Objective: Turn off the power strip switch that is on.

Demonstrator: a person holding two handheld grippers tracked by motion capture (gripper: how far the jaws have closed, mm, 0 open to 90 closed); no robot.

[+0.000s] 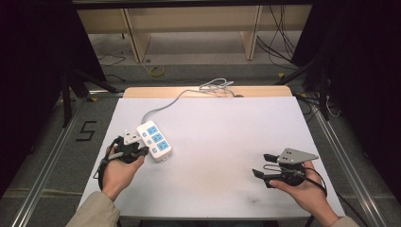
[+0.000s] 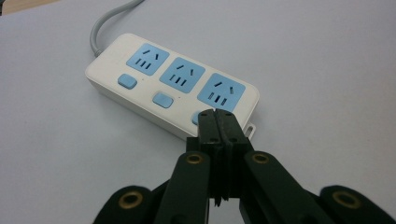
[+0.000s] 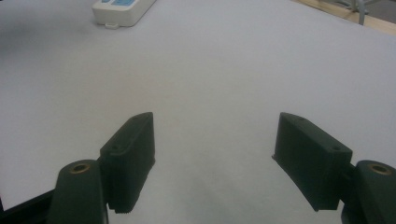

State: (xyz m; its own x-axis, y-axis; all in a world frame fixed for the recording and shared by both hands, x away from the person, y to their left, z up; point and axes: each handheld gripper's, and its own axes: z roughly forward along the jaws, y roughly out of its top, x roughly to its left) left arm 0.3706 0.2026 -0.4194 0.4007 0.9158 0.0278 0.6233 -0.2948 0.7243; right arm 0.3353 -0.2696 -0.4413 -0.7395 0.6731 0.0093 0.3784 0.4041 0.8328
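Left gripper (image 2: 218, 113): jaws fully closed, nothing held, tips over the nearest blue switch of the power strip (image 2: 173, 88). My read: it's pressing that switch, so push straight down, keep tips centred, don't shove the strip. Right gripper (image 3: 215, 154) wide open, empty, well away. Strip: white, three blue sockets, three blue switches, grey cord running off its far end.

A white sheet (image 1: 222, 142) covers the counter (image 1: 142, 91), whose wooden edge shows at twelve o'clock. Beyond it stands a wooden shelf frame (image 1: 189, 21), with loose cables (image 1: 279, 45) on the floor at one o'clock and a "5" mark (image 1: 86, 131) at nine o'clock.
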